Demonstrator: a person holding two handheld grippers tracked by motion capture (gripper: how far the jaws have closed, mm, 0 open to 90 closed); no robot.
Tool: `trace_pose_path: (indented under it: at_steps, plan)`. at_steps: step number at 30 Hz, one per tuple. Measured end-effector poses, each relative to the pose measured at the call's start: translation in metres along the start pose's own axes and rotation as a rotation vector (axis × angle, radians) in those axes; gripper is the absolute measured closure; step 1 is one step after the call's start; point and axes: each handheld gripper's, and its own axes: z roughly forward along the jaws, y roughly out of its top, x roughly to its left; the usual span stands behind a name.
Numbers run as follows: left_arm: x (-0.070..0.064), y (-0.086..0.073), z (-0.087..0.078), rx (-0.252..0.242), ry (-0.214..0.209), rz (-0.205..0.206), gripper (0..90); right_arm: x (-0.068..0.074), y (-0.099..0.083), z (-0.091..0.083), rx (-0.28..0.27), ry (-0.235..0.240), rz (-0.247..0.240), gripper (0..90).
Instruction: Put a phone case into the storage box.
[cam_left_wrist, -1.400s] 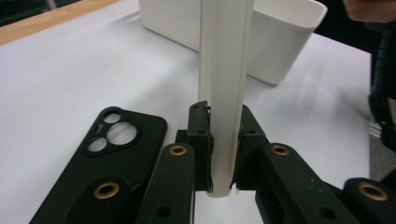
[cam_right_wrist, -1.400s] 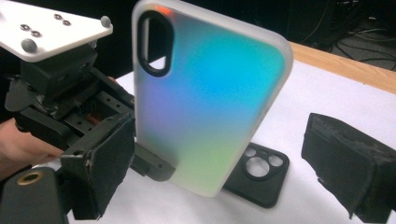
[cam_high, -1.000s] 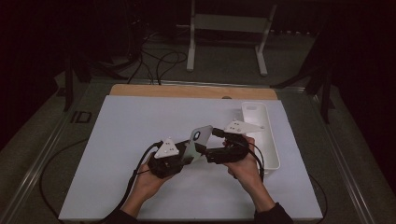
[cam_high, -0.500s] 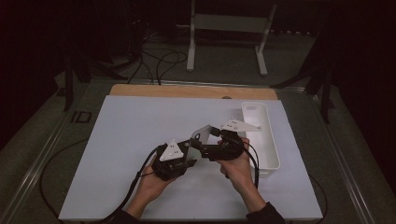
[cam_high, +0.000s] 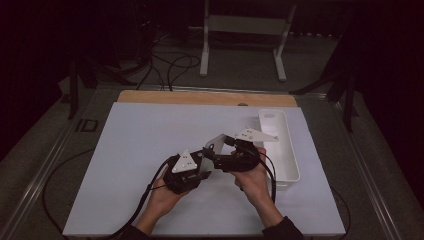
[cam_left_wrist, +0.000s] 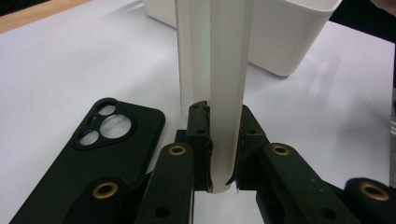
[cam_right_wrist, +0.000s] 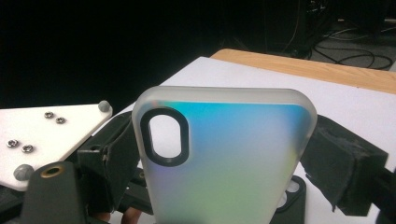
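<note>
A frosted, iridescent phone case (cam_right_wrist: 224, 158) with an oval camera hole is held up between both grippers above the white board. My left gripper (cam_left_wrist: 219, 140) is shut on its thin edge, so the case (cam_left_wrist: 215, 70) rises edge-on from the jaws. My right gripper (cam_right_wrist: 224, 186) spans the case's width, a pad pressed against each side. A black phone case (cam_left_wrist: 93, 154) lies flat on the board just below, camera cutouts up. From above, the left gripper (cam_high: 200, 167) and right gripper (cam_high: 220, 159) nearly touch, and the case (cam_high: 217, 142) is tilted.
A long white tray (cam_high: 295, 155) stands on the board to the right of the hands, its wall (cam_left_wrist: 280, 37) close behind the held case. The white board (cam_high: 150, 140) has a wooden strip (cam_high: 200, 97) along its far edge. Cables trail from the left gripper.
The two grippers have drawn closer together near the board's middle. The frosted case stays held between them and has shifted slightly right.
</note>
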Motion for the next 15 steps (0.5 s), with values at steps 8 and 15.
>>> trace_pose_path:
  at_steps: [8, 15]
  plan:
    - [0.002, 0.000, -0.007, -0.009, 0.008, 0.004, 59.5, -0.001, 0.000, -0.001, -0.001, -0.018, -0.018, 17.0]
    - [0.007, -0.005, -0.019, -0.042, 0.096, -0.015, 30.2, -0.003, 0.000, -0.002, -0.003, -0.032, -0.023, 17.0]
